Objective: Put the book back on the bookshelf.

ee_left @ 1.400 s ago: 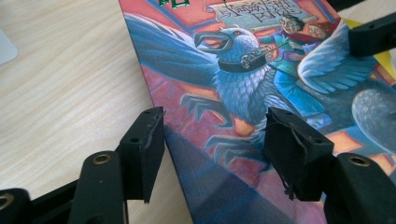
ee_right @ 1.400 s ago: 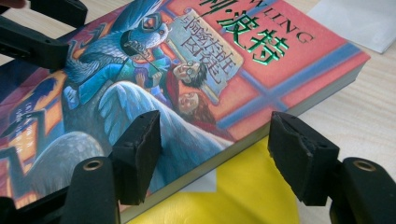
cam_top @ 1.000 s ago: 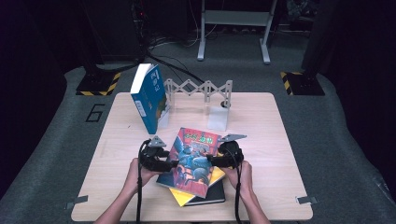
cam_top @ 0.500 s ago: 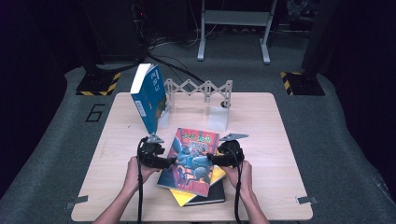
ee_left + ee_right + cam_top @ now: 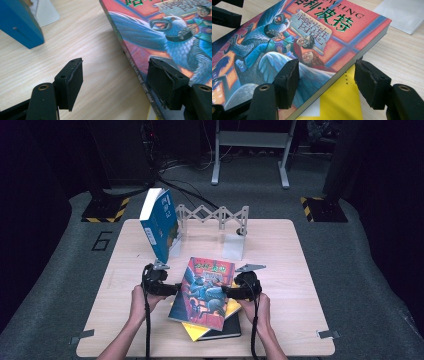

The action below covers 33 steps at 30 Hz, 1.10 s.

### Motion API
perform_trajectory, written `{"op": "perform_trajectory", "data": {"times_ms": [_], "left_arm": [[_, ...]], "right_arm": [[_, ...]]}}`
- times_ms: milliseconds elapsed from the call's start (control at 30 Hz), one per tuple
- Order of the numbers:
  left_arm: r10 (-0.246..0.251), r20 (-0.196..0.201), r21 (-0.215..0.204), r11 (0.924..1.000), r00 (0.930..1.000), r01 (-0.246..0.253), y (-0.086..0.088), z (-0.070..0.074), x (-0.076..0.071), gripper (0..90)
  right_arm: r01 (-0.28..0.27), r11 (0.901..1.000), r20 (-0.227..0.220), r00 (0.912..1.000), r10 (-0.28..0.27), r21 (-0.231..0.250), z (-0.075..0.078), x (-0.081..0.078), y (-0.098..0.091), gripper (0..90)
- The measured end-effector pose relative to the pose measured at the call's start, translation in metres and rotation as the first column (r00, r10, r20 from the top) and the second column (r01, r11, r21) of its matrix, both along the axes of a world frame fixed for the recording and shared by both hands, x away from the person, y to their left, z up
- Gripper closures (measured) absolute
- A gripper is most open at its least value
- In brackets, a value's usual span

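On the pale wooden tabletop [image 5: 280,250] a stack of three books lies near the person's edge: a red illustrated paperback [image 5: 205,292] on top, a yellow book [image 5: 200,330] under it, and a black book [image 5: 227,332] at the bottom. The red paperback sits askew on the pile, its far end reaching out past the other two. The left tongs [image 5: 176,289] come in level at the paperback's left long edge, held by the left hand [image 5: 141,301]. In the left gripper view one black pad [image 5: 72,81] hangs over bare wood while the other is over the cover's edge, so the jaws straddle the book's side without pressing on it; they have just been opening and now stand released. The right tongs [image 5: 226,291], in the right hand [image 5: 256,307], meet the paperback's right long edge. In the right gripper view one pad [image 5: 288,80] hovers above the cover and the other stands beside the edge over the yellow book, again straddling the book's edge with a gap; these jaws have also just been opening and are released. Beyond the stack, a blue book [image 5: 161,222] leans tilted against a grey folding rack [image 5: 215,215], well apart from both hands.
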<state>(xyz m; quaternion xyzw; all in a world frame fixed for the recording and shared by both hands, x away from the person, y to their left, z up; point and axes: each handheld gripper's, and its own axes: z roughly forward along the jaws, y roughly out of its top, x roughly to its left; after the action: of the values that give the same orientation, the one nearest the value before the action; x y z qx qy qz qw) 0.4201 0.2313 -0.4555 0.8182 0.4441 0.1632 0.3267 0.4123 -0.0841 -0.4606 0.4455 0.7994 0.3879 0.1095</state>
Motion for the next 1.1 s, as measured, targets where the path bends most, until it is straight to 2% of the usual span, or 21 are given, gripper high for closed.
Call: {"op": "perform_trajectory", "data": {"times_ms": [33,100,133,300,400,467,567,633,667,833,867,1000,1033,1067,1100], "left_arm": [[0.01,0.004,0.023,0.9997,0.9999,-0.01,0.001,-0.001,0.001,30.1],[0.012,-0.026,-0.007,0.9999,0.9996,-0.012,0.002,-0.006,0.004,30.0],[0.014,-0.02,0.018,0.9997,0.9997,-0.014,0.002,-0.008,0.004,30.1],[0.011,-0.03,-0.002,0.9999,0.9995,-0.011,0.004,-0.01,0.003,30.8],[0.015,-0.03,-0.004,0.9999,0.9994,-0.015,0.004,-0.01,0.002,31.1],[0.005,-0.033,-0.005,1.0,0.9994,-0.005,0.005,-0.01,0.001,31.5],[-0.007,-0.06,-0.024,0.9997,0.9982,0.005,0.008,-0.01,0.0,31.6],[-0.002,-0.053,-0.031,0.9995,0.9986,0.0,0.008,-0.011,-0.001,31.6],[0.001,-0.051,-0.038,0.9993,0.9987,-0.003,0.007,-0.011,-0.003,31.6],[-0.012,-0.056,-0.019,0.9998,0.9984,0.011,0.007,-0.009,-0.007,32.0],[-0.005,-0.057,-0.031,0.9995,0.9984,0.004,0.006,-0.009,-0.007,32.0],[-0.022,-0.07,-0.019,0.9996,0.9973,0.021,0.008,-0.008,-0.009,31.8],[-0.012,-0.069,-0.04,0.9992,0.9975,0.01,0.007,-0.008,-0.01,31.1],[-0.027,-0.083,-0.037,0.999,0.9962,0.024,0.008,-0.007,-0.011,30.8],[-0.027,-0.079,-0.03,0.9993,0.9965,0.024,0.009,-0.007,-0.011,30.4]], "right_arm": [[0.006,1.0,-0.004,1.0,-0.006,0.002,0.0,0.0,0.0,36.1],[0.006,1.0,-0.004,1.0,-0.006,0.003,0.0,0.0,-0.001,35.7],[0.005,1.0,-0.006,1.0,-0.005,0.005,0.0,0.0,-0.002,35.1],[-0.006,0.9986,-0.032,0.9995,0.008,0.053,-0.004,0.004,-0.004,33.4],[-0.013,0.9982,-0.038,0.9992,0.015,0.059,-0.004,0.004,-0.001,34.5],[-0.009,0.9992,-0.033,0.9994,0.011,0.039,-0.003,0.005,0.002,34.1],[-0.021,0.999,-0.04,0.9989,0.023,0.04,-0.003,0.01,0.002,34.2],[-0.036,0.9987,-0.037,0.9986,0.037,0.035,-0.003,0.013,0.002,34.3],[-0.034,0.9988,-0.052,0.998,0.036,0.036,-0.002,0.014,0.002,34.2],[-0.062,0.998,-0.052,0.9966,0.063,0.014,0.0,0.02,0.004,34.0],[-0.075,0.9972,-0.046,0.9961,0.075,0.001,0.001,0.021,0.004,33.9],[-0.099,0.9948,-0.058,0.9935,0.098,-0.021,0.003,0.027,0.007,34.0],[-0.105,0.9943,-0.055,0.9931,0.104,-0.019,0.003,0.029,0.007,33.9],[-0.098,0.995,-0.068,0.993,0.097,-0.017,0.003,0.03,0.008,34.0],[-0.104,0.9946,-0.061,0.9928,0.103,-0.01,0.002,0.032,0.008,34.0]]}}
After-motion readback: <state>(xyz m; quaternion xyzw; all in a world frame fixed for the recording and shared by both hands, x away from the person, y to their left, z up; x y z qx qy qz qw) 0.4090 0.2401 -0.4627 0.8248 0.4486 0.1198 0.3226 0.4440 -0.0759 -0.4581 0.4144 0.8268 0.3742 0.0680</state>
